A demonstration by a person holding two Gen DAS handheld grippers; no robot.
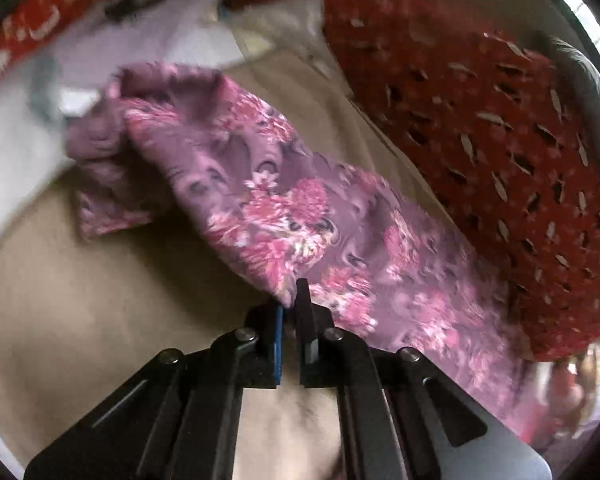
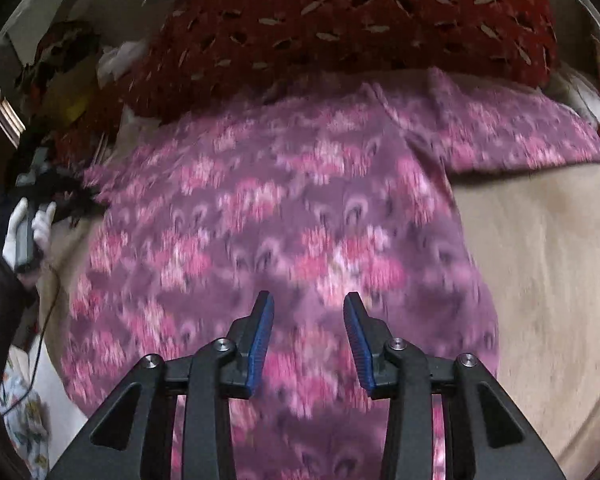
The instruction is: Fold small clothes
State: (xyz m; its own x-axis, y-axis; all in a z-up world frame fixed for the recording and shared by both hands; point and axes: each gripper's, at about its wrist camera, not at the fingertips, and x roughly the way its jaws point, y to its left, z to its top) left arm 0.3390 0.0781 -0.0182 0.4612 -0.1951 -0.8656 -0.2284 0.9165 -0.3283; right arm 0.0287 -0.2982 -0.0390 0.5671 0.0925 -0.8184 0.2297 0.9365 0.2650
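Note:
A purple garment with pink flowers (image 1: 284,208) lies on a beige sheet (image 1: 80,280). My left gripper (image 1: 292,300) is shut on the garment's edge and holds it lifted, so the cloth drapes away toward the upper left and lower right. In the right wrist view the same garment (image 2: 292,216) spreads wide over the beige sheet (image 2: 540,260). My right gripper (image 2: 308,308) is open and empty just above the cloth. The other hand, in a white glove, holds the left gripper (image 2: 66,200) at the garment's left edge.
A red blanket with leaf marks (image 1: 480,140) lies bunched along the garment's far side, also in the right wrist view (image 2: 340,20). White cloth (image 1: 112,44) lies at the upper left. Clutter (image 2: 60,92) and a cable are at the left.

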